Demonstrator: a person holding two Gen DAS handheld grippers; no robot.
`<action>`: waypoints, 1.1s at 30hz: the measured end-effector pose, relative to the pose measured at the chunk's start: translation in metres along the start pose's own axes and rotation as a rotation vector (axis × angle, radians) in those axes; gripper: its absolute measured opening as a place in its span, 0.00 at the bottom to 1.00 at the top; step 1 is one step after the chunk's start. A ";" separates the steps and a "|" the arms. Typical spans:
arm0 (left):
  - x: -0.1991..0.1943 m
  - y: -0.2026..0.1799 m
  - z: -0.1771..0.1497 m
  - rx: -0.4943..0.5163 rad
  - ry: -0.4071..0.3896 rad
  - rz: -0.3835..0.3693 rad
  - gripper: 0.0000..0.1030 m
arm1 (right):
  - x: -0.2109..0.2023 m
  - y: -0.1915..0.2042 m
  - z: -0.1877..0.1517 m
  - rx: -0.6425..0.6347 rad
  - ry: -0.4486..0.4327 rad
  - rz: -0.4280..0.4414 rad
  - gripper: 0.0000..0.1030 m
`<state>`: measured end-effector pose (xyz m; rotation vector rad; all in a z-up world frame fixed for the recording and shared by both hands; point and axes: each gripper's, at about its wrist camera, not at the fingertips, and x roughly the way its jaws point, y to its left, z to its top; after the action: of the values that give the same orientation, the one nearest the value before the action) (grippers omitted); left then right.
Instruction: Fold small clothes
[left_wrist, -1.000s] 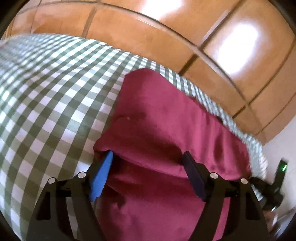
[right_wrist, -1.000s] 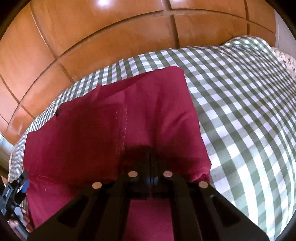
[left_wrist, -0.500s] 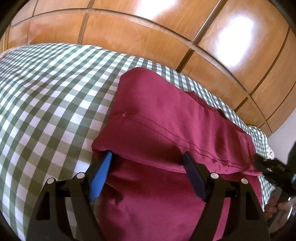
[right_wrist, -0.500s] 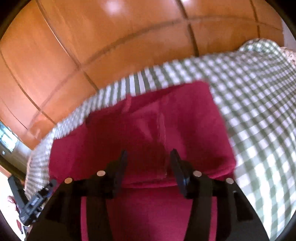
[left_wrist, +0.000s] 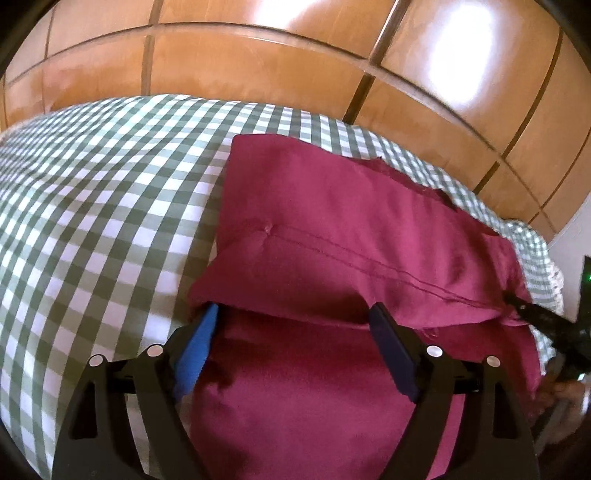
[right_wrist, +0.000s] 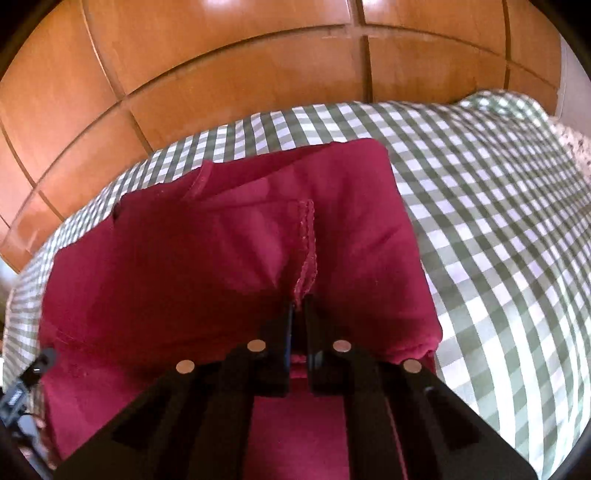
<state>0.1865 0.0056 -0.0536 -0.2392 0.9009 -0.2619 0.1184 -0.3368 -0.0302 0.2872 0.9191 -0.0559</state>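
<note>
Two grippers are being kept at the maroon garment (left_wrist: 332, 229) near the checked bed's (left_wrist: 110, 192) far edge: the right gripper (right_wrist: 298, 306) pinching its seam to hold the fold, the left gripper (left_wrist: 291, 317) spread wide.

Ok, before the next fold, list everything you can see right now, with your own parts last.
garment: one, dark red, folded over, lying on the cloth near its far edge
cloth: one, green and white check, covering the surface under the garment
wood panels: several, orange-brown, behind the surface
left gripper: one, black with blue pads, open, fingertips tucked under the folded edge
right gripper: one, black, shut on the garment at a stitched seam; its jaws have just been closing
hand: one, partly seen at the frame edge, behind the right gripper
</note>
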 end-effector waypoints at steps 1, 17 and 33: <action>-0.006 0.002 -0.001 -0.011 -0.007 -0.004 0.79 | 0.000 0.001 0.000 0.002 -0.005 0.000 0.06; -0.035 0.002 0.061 0.053 -0.178 0.042 0.79 | -0.026 0.068 0.008 -0.186 -0.098 0.076 0.57; 0.069 0.014 0.080 -0.028 -0.005 0.161 0.66 | 0.020 0.057 -0.009 -0.202 -0.087 0.012 0.71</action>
<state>0.2932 0.0044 -0.0613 -0.1920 0.9138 -0.1000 0.1337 -0.2781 -0.0388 0.1022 0.8296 0.0354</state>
